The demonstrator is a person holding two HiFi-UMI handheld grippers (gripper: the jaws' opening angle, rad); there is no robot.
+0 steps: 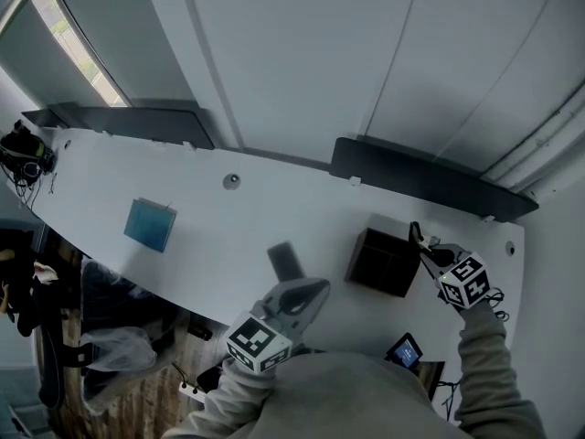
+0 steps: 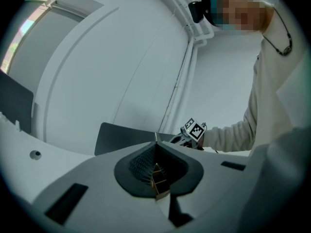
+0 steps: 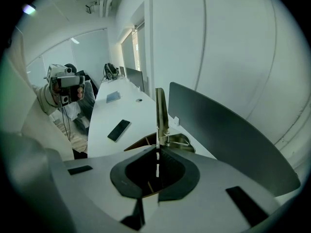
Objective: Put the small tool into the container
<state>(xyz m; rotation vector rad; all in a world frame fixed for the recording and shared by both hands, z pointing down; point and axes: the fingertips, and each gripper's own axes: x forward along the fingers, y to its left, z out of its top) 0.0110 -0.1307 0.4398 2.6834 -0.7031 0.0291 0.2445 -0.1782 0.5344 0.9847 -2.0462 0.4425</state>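
A black open-topped container stands on the white desk. My right gripper hovers at the container's right edge, shut on a small thin metal tool. In the right gripper view the tool sticks up straight from the shut jaws, with the container's rim just beyond and below. My left gripper hangs over the desk's near edge, left of the container, shut with nothing between its jaws.
A dark phone lies on the desk just beyond the left gripper. A blue square pad lies further left, and a round grommet sits near the back. Dark screens line the desk's far edge. A small lit screen shows near the person's body.
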